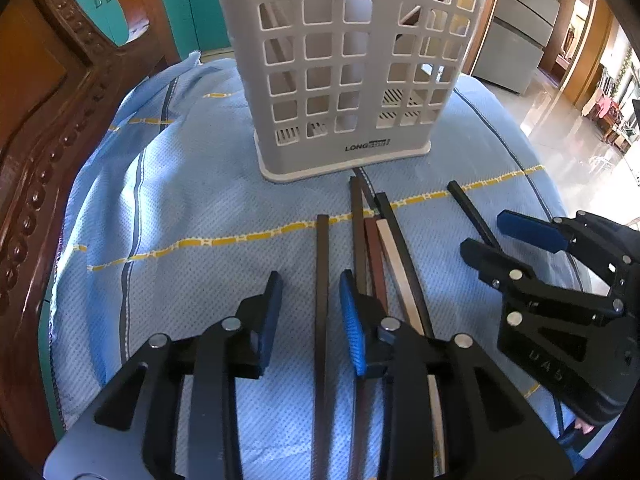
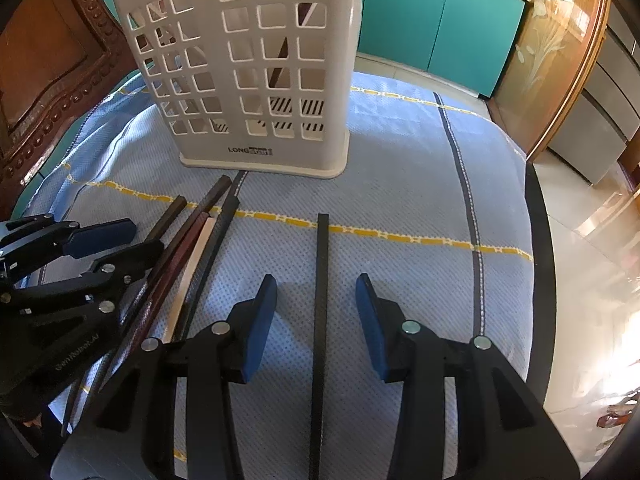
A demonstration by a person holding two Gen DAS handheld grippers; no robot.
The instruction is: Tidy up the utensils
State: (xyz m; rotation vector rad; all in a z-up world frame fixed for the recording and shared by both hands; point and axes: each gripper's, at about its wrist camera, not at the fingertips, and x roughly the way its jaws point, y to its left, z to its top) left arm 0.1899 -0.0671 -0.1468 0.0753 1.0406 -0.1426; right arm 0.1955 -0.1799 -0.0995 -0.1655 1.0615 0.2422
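A white slotted utensil holder (image 1: 348,68) (image 2: 248,72) stands upright on the blue cloth, with a few sticks visible through its holes. In front of it lies a loose bunch of dark, reddish and pale chopsticks (image 1: 380,240) (image 2: 200,240). My left gripper (image 1: 312,316) (image 2: 147,236) is open, its pads on either side of a single dark brown chopstick (image 1: 322,272) and not touching it. Further right, my right gripper (image 2: 316,320) (image 1: 482,232) is also open, straddling a separate black chopstick (image 2: 322,280) (image 1: 470,208) that lies flat on the cloth.
The blue cloth (image 1: 180,200) (image 2: 400,180) with yellow and dark stripes covers a round table. A carved wooden chair back (image 1: 52,120) rises at the left. Teal cabinets (image 2: 440,20) stand behind, and shiny tiled floor (image 1: 568,140) lies beyond the table's right edge.
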